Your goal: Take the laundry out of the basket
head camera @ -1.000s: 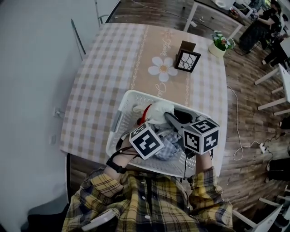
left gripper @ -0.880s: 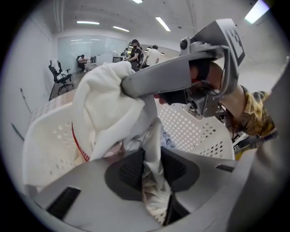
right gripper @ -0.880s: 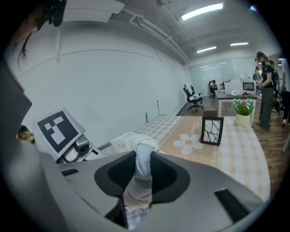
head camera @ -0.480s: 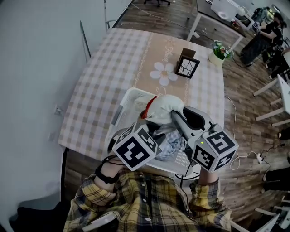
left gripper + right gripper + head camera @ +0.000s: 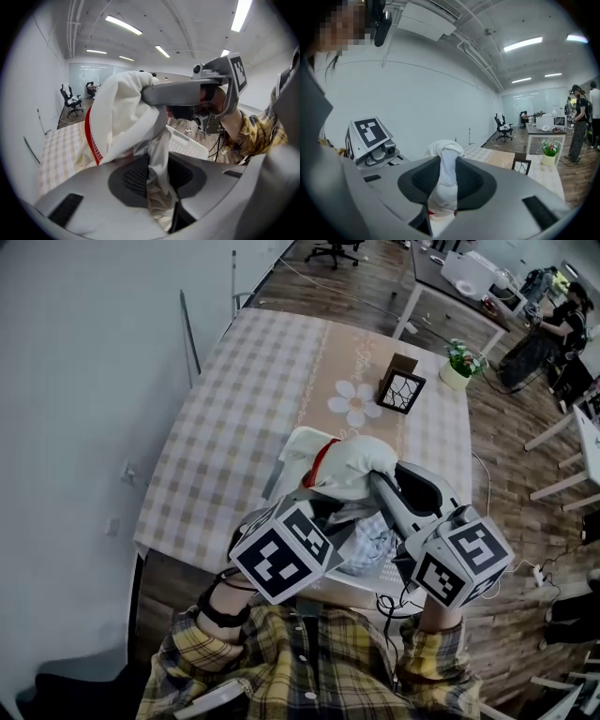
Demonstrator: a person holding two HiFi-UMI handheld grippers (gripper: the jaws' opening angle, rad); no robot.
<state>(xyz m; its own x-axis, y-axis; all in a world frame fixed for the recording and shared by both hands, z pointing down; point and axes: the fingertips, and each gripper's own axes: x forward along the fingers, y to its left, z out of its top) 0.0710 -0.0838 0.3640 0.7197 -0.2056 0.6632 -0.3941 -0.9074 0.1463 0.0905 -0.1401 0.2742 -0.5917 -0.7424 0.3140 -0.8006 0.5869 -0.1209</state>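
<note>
A white garment with a red trim (image 5: 349,468) hangs above the white laundry basket (image 5: 292,448), and both grippers hold it. My left gripper (image 5: 325,505) is shut on a fold of it; in the left gripper view the cloth (image 5: 123,110) bunches up between the pads of that gripper (image 5: 157,169). My right gripper (image 5: 377,486) is shut on the same garment from the right, with a white roll of cloth (image 5: 446,154) pinched in that gripper (image 5: 443,180). A blue checked garment (image 5: 372,542) still lies in the basket below.
The basket stands at the near edge of a table with a checked cloth (image 5: 234,399). A dark frame (image 5: 401,390) and a potted plant (image 5: 461,360) stand at the table's far right. A white wall lies to the left. A person (image 5: 561,320) and desks are at the far right.
Both grippers have risen together, lifting the white garment up out of the basket. Their marker cubes now look larger and closer in the head view.
</note>
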